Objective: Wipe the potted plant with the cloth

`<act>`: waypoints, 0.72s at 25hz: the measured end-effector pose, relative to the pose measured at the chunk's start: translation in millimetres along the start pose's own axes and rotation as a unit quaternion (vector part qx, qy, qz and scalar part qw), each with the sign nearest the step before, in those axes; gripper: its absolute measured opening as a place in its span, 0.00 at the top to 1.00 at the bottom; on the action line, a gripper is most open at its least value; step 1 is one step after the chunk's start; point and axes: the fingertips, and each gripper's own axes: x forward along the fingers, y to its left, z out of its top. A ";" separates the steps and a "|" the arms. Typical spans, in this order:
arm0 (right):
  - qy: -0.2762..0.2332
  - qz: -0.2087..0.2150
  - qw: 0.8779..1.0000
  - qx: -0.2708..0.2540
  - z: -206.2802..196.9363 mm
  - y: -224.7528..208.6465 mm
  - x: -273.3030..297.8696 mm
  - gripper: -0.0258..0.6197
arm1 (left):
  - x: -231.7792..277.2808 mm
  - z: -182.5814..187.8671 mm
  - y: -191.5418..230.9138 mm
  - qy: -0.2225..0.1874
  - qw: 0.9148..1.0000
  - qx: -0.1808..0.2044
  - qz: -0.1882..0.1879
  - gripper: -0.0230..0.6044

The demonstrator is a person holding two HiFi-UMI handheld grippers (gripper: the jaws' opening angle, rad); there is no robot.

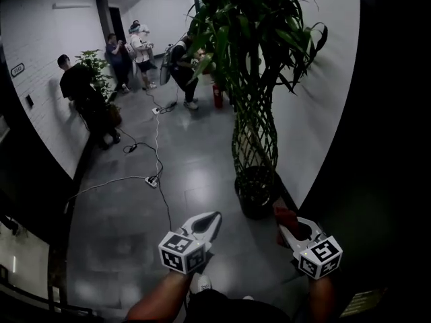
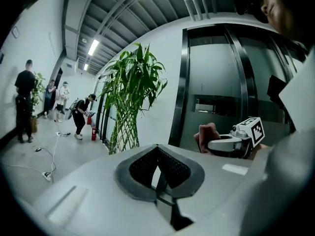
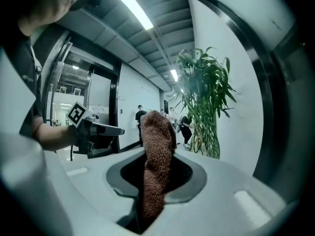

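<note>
Rough knit, smooth plastic, polished floor.
The cloth (image 3: pixel 156 166) looked like a coarse, nubbly brown knit with a matt surface. The shells of the left gripper (image 2: pixel 158 157) and right gripper (image 3: pixel 157 149) were smooth, pale, matt plastic, with dark ribbed pads (image 2: pixel 142 167) inside. The grey floor (image 1: pixel 195 173) was glossy and caught the light. At one o'clock in the head view, the potted plant (image 1: pixel 254 133) bore waxy, shiny leaves (image 1: pixel 229 19) against a flat, matt white wall (image 1: pixel 316 113).

cloth (image 3: pixel 157 151): reddish-brown, knitted texture
potted plant (image 1: pixel 256 46): green leaves, criss-cross lattice stems
pot (image 1: pixel 254 190): black
floor (image 1: pixel 195 160): grey, glossy
wall (image 1: pixel 316 113): white
marker cubes (image 1: pixel 180 253): black-and-white squares
</note>
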 end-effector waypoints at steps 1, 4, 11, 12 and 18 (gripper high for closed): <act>-0.004 -0.004 1.000 0.009 -3.8 -0.6 -2.8 0.87 | -1.3 -1.6 -0.1 0.003 1.000 0.000 0.001 0.94; -0.003 -0.016 1.000 0.025 -18.8 5.6 -12.0 0.87 | -8.0 -8.1 -3.2 0.009 1.000 -0.001 -0.004 0.94; 0.008 -0.039 0.998 0.043 -39.4 68.5 -15.4 0.87 | -53.7 -11.1 6.0 0.002 0.999 0.003 -0.032 0.94; 0.014 -0.040 0.998 0.049 -43.8 77.9 -11.4 0.87 | -59.3 -14.1 12.6 0.008 0.999 -0.002 -0.034 0.94; 0.035 -0.068 0.994 0.075 -62.0 128.5 4.2 0.87 | -90.9 -21.1 40.2 0.023 0.998 -0.019 -0.060 0.94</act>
